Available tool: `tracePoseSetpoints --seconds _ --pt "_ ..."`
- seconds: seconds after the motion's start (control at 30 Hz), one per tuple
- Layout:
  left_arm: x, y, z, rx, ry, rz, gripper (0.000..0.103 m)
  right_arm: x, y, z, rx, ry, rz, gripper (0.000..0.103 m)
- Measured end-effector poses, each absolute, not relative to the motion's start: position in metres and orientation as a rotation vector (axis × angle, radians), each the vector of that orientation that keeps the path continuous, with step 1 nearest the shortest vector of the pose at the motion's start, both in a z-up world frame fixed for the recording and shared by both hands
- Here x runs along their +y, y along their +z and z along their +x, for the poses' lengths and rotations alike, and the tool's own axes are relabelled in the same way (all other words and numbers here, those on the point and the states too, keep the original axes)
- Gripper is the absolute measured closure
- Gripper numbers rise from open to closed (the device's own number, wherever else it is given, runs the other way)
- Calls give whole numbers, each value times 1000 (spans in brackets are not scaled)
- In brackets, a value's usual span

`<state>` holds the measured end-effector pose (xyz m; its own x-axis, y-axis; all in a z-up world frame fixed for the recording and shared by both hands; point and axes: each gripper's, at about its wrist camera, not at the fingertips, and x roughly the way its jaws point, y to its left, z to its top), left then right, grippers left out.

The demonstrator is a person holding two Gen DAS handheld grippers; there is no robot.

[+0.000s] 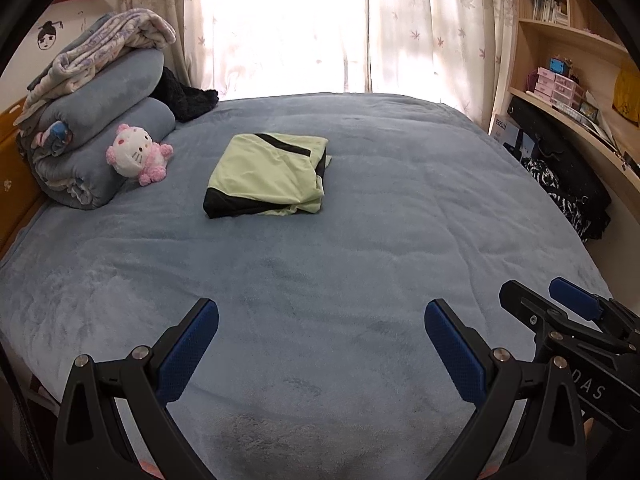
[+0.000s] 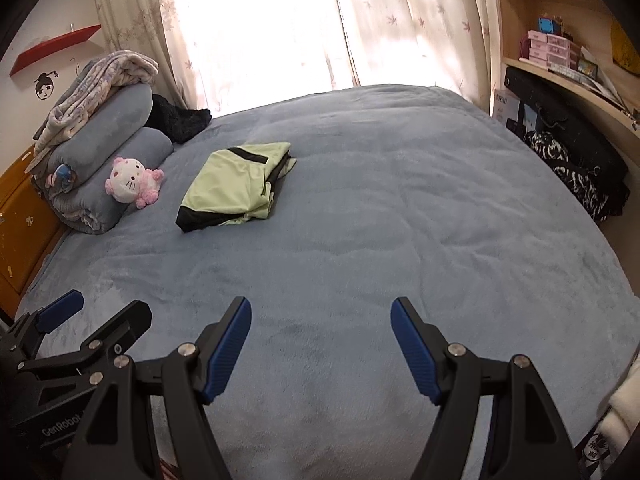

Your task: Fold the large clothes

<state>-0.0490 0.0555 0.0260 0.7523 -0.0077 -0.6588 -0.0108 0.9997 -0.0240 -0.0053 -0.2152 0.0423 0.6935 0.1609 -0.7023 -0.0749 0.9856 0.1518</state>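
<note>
Pale-green garment (image 1: 266,174), already folded into a compact packet toward the bed's (image 1: 360,248) far left, near the headboard-side bedding, while I hold left gripper (image 1: 322,354) and right gripper (image 2: 320,350) wide open and empty above the near edge; folding appears complete.

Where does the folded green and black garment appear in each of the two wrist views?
Left wrist view: the folded green and black garment lies on the blue bedspread, a little left of centre, upper middle.
Right wrist view: the garment lies further left, upper middle.
Shared landmark: the pink and white plush cat, to the garment's left in both views.
</note>
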Motion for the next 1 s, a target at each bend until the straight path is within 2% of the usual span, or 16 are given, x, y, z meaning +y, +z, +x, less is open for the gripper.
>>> tracePoseSetpoints --seconds 1.0 --pt "56 7 -40 801 12 -56 1 -213 30 -3 831 105 78 30"
